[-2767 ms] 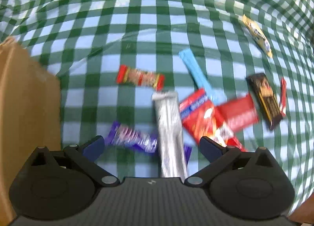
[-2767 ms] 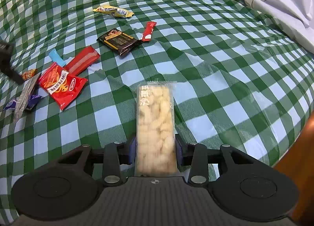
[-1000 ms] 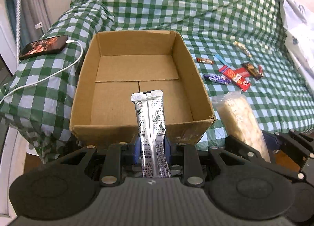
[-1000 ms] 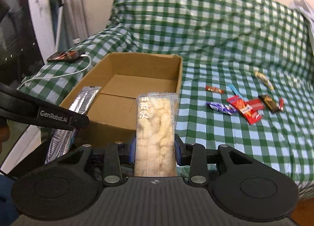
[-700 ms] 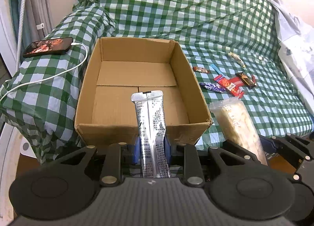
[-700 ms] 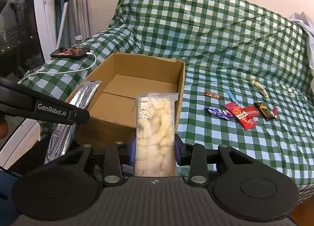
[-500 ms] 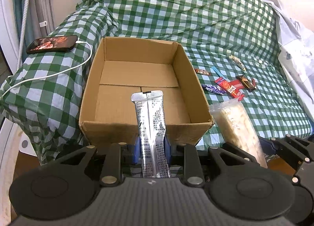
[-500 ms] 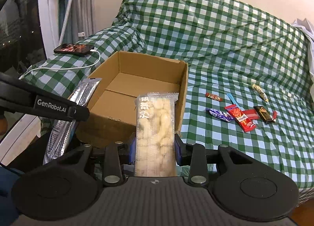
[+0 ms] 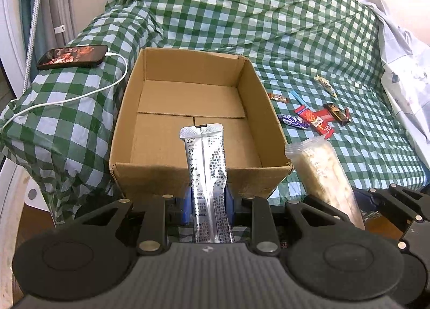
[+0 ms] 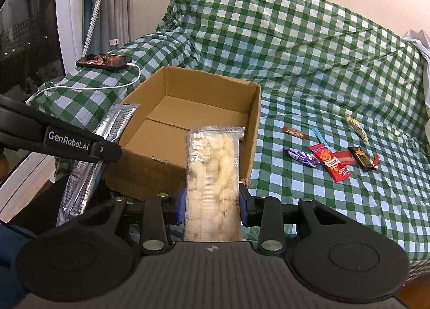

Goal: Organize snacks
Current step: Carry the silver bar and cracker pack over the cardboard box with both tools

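My left gripper [image 9: 208, 202] is shut on a long silver foil snack packet [image 9: 206, 174], which stands upright in front of the near wall of an open cardboard box [image 9: 150, 121]. A clear pack of pale puffed snacks [image 10: 212, 182] is clamped in my right gripper [image 10: 212, 208], just before the box's [image 10: 254, 123] near right corner. The same pack [image 9: 319, 174] shows at the right of the left wrist view, and the silver packet [image 10: 88, 174] at the left of the right wrist view. The box holds nothing. Several small wrapped snacks [image 10: 330, 160] lie on the green checked cloth to its right.
A phone [image 9: 72, 56] on a white charging cable [image 9: 67, 99] lies on the cloth left of the box. White fabric [image 9: 403, 75] is bunched at the far right. A curtain and a white frame [image 10: 70, 13] stand beyond the left edge of the cloth-covered surface.
Both grippers lifted their snacks off the cloth and backed away to the box's near side. Over the last second the view pulled back slightly; the grips are unchanged.
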`<action>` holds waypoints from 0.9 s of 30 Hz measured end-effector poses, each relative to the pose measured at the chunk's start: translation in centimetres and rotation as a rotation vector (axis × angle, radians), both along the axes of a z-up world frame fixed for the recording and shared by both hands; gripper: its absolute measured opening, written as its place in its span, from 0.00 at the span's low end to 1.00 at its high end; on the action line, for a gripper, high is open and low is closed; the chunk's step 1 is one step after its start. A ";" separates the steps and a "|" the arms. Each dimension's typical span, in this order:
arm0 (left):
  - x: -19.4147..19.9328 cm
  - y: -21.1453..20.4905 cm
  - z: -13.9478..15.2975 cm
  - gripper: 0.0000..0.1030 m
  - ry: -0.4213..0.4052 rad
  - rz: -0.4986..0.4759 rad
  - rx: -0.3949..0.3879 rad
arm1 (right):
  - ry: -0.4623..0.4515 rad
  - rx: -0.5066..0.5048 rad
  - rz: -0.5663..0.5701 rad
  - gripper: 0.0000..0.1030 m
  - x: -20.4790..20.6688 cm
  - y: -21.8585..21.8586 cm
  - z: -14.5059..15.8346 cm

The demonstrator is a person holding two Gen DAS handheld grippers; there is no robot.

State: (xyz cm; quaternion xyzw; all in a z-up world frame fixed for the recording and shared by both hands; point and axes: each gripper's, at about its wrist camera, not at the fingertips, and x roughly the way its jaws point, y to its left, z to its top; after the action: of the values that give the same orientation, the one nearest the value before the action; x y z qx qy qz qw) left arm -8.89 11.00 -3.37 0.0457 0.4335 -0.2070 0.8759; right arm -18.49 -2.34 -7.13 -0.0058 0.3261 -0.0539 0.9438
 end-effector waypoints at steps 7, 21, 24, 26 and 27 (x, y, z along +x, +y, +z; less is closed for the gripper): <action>1.5 -0.1 0.0 0.27 0.018 0.014 0.015 | 0.018 0.007 -0.004 0.37 0.6 -0.9 -0.3; 6.6 -0.4 0.8 0.27 -0.003 0.055 0.027 | -0.001 0.011 -0.035 0.37 4.7 -2.4 0.7; 7.6 -0.6 0.5 0.27 0.006 0.058 0.031 | -0.002 0.012 -0.032 0.37 5.9 -2.3 0.8; 8.1 -0.6 0.3 0.27 0.010 0.058 0.031 | 0.000 0.013 -0.031 0.37 6.7 -2.4 0.8; 8.4 -0.7 0.2 0.27 0.010 0.058 0.032 | 0.001 0.013 -0.030 0.37 7.1 -2.4 0.8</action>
State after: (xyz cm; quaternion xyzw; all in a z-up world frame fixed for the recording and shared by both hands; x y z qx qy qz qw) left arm -0.46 10.35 -3.15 0.0462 0.4424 -0.1748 0.8784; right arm -11.43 -4.76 -6.33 0.0053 0.3269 -0.0658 0.9427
